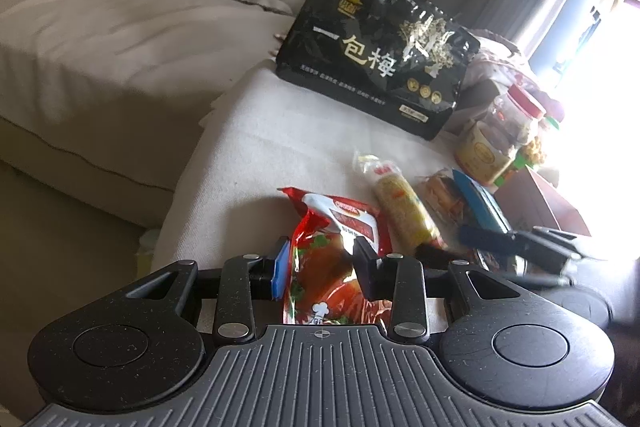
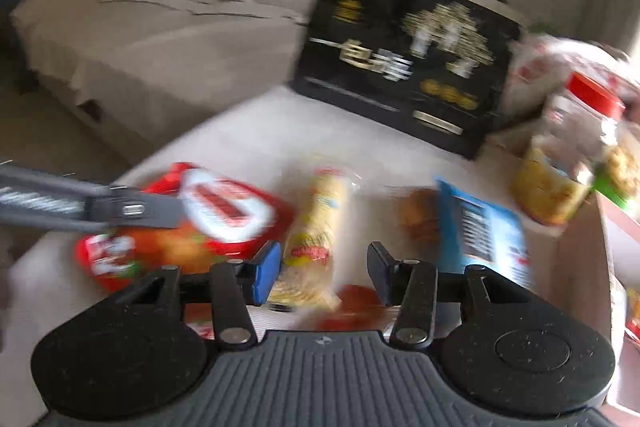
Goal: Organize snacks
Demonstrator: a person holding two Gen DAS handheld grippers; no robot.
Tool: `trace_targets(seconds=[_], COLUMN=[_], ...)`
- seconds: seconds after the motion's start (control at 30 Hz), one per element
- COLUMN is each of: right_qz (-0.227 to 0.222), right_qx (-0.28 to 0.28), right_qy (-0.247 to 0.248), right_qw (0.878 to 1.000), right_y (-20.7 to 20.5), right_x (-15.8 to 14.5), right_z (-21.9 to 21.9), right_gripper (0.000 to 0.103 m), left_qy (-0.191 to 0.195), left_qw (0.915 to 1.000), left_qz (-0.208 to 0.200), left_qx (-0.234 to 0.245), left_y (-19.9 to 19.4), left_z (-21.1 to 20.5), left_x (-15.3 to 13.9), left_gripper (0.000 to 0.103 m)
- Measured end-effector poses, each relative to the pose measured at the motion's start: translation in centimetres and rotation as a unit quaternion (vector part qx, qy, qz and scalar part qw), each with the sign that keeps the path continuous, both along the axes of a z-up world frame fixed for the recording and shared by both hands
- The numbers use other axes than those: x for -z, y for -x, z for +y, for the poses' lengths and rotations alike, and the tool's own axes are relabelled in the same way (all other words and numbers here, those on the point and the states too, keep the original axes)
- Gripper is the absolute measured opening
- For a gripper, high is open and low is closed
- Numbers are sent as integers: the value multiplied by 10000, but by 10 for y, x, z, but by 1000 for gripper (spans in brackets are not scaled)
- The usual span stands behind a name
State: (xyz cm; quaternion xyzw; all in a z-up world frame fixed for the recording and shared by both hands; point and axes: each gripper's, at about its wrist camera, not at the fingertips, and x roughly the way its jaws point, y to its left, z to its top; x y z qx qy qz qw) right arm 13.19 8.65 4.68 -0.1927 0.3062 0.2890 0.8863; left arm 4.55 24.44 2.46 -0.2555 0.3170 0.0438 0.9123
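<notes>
My left gripper (image 1: 320, 263) is shut on a red snack packet (image 1: 336, 259), which sticks out forward between its fingers over the white cloth-covered table (image 1: 260, 147). The packet also shows in the right wrist view (image 2: 192, 227), with the left gripper's finger (image 2: 132, 213) on it. A yellow noodle pack (image 1: 404, 207) lies just right of it and shows in the right wrist view (image 2: 316, 227). My right gripper (image 2: 320, 271) is open, its fingers on either side of the noodle pack's near end; the view is blurred. It also shows in the left wrist view (image 1: 520, 247).
A big black plum bag (image 1: 376, 47) stands at the table's back. A blue packet (image 2: 484, 231), a small brown snack (image 2: 420, 215), and jars with a red lid (image 1: 508, 123) sit at right. A grey sofa (image 1: 120, 27) lies behind and left.
</notes>
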Motion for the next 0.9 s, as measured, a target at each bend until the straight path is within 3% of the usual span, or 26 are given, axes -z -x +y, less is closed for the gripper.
trace_targets(seconds=[0.2, 0.37, 0.53, 0.63, 0.83, 0.9], right_qz=[265, 480, 365, 387, 466, 601], right_qx=[-332, -672, -636, -600, -445, -242], right_qy=[-437, -253, -202, -262, -396, -615], right_qw=[9981, 9963, 9971, 9971, 9971, 9960], right_y=[12, 26, 31, 31, 29, 25], right_x=[-12, 4, 12, 12, 13, 11], right_z=[-9, 6, 9, 6, -2, -11], right_gripper=[47, 41, 41, 41, 41, 33], left_qy=[-104, -108, 308, 501, 670, 772], left_qw=[9999, 9999, 9995, 9981, 9966, 9951], left_qz=[-62, -35, -89, -70, -87, -90], left_qx=[21, 72, 72, 350, 475, 617], left_y=[1, 0, 0, -10, -19, -21], left_z=[0, 3, 21, 25, 26, 26], left_x=[-4, -4, 1, 8, 13, 16], left_gripper=[38, 38, 38, 38, 39, 39])
